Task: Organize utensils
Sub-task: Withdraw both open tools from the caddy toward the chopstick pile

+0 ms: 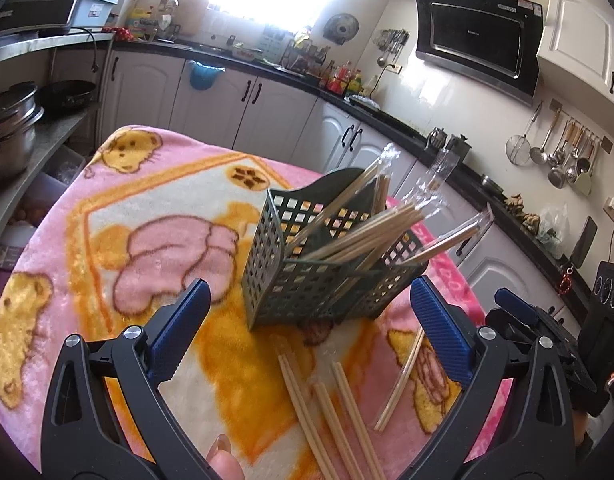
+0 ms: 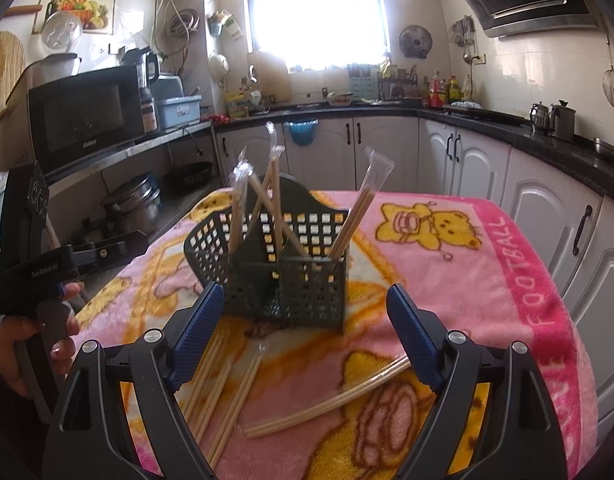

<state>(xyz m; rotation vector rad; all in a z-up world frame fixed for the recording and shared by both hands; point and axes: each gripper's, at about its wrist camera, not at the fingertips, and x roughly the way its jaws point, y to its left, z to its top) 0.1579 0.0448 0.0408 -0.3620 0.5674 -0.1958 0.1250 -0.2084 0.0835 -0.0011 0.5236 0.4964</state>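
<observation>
A dark green lattice utensil holder (image 1: 307, 280) (image 2: 285, 280) stands on a pink cartoon blanket (image 1: 127, 208) (image 2: 447, 280). Several plastic-wrapped chopstick pairs (image 1: 371, 232) (image 2: 267, 208) lean inside it. More wrapped chopsticks lie loose on the blanket (image 1: 331, 412) (image 2: 235, 396) in front of the holder, and one pair (image 2: 331, 396) lies apart to the right. My left gripper (image 1: 307, 320) hangs open over the loose chopsticks with nothing between its fingers. My right gripper (image 2: 303, 320) is also open and empty, just short of the holder. In the right wrist view, a hand (image 2: 63, 340) holds the left gripper's handle at the left edge.
Kitchen cabinets and a dark counter (image 2: 467, 116) run behind the table. A shelf with a microwave (image 2: 83, 116) and metal pots (image 1: 11, 128) stands to the left. The blanket drops off at the table's edges.
</observation>
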